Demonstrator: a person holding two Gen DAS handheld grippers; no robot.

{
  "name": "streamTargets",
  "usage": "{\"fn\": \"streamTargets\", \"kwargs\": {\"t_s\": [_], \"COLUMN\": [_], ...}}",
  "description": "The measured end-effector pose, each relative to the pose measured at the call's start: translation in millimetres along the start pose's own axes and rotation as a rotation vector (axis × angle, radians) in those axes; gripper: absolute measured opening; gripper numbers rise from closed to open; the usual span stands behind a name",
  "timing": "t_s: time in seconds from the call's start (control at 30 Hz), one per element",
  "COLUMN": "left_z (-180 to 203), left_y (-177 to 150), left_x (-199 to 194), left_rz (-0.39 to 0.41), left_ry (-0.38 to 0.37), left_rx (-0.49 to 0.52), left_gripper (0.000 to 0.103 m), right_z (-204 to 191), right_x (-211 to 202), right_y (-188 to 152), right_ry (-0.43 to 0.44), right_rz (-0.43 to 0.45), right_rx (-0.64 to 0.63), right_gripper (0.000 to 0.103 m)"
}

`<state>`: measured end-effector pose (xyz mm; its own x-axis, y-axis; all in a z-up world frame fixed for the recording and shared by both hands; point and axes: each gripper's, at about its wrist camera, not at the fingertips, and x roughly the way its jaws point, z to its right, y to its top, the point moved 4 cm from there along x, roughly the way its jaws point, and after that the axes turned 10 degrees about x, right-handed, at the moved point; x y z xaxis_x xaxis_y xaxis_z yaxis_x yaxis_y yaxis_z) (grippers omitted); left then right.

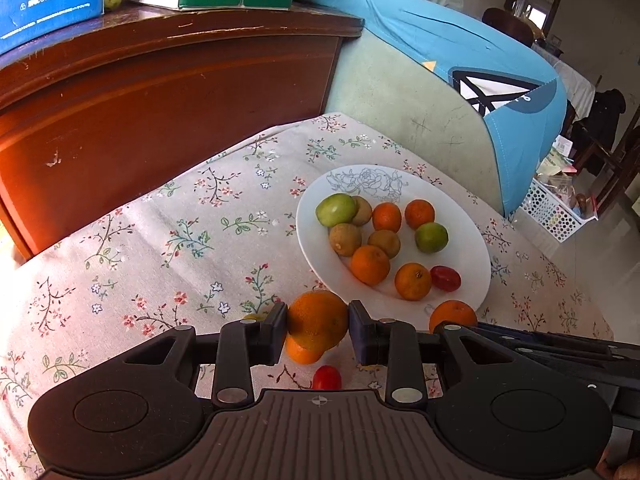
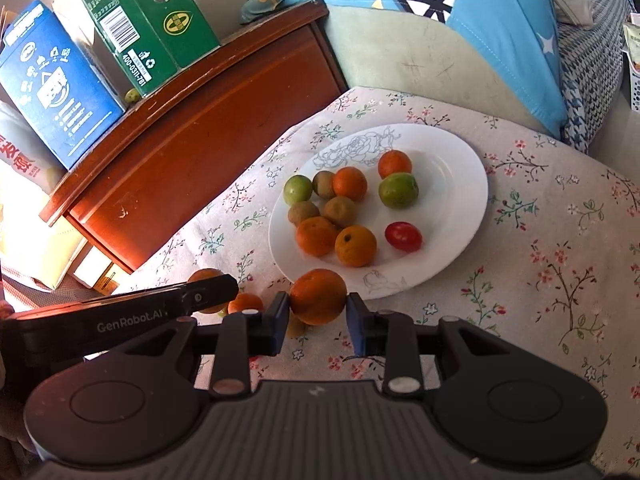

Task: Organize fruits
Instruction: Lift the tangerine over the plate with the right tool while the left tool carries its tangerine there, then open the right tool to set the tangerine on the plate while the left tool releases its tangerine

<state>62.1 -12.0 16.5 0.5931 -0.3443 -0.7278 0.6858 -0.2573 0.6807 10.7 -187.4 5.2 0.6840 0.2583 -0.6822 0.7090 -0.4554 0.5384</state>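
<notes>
Tangerine (image 1: 317,325) between left gripper (image 1: 318,330) pads

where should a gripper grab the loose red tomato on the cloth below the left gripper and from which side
Take the red tomato across its round middle, coming from above. It lies on the tablecloth with bare cloth on both sides, so fingers can likely slide down either flank. The left gripper is already shut on an orange.

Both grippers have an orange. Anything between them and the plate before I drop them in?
Nothing visible blocks the way. The left gripper and the right gripper each hold an orange just short of the plate's near rim. The fruit on the plate is crowded toward the middle; its right side is barer.
</notes>
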Motion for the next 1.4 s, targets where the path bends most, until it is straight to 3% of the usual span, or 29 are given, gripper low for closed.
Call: {"fn": "streamTargets", "kwargs": {"t_s": [0.43,0.7,1.4], "left_z": [31,47,59], "left_y": [42,50,51], "left_x": [26,43,68], "left_rz": [0.062,0.064,0.035], "left_ry": [-0.050,-0.069,-0.073], "left_rx": [0.034,0.064,0.095], "left_gripper": [0.030,0.030,0.032], "right_z": [35,49,64], "right_x": [-7,0,24], "right_y": [49,69,76], "right_ry": [-0.042,-0.049,-0.063], "right_rz": [0.092,0.118,0.080], "right_rx": [0.101,0.113,0.172], "right_gripper": [0.031,0.031,0.034]}}
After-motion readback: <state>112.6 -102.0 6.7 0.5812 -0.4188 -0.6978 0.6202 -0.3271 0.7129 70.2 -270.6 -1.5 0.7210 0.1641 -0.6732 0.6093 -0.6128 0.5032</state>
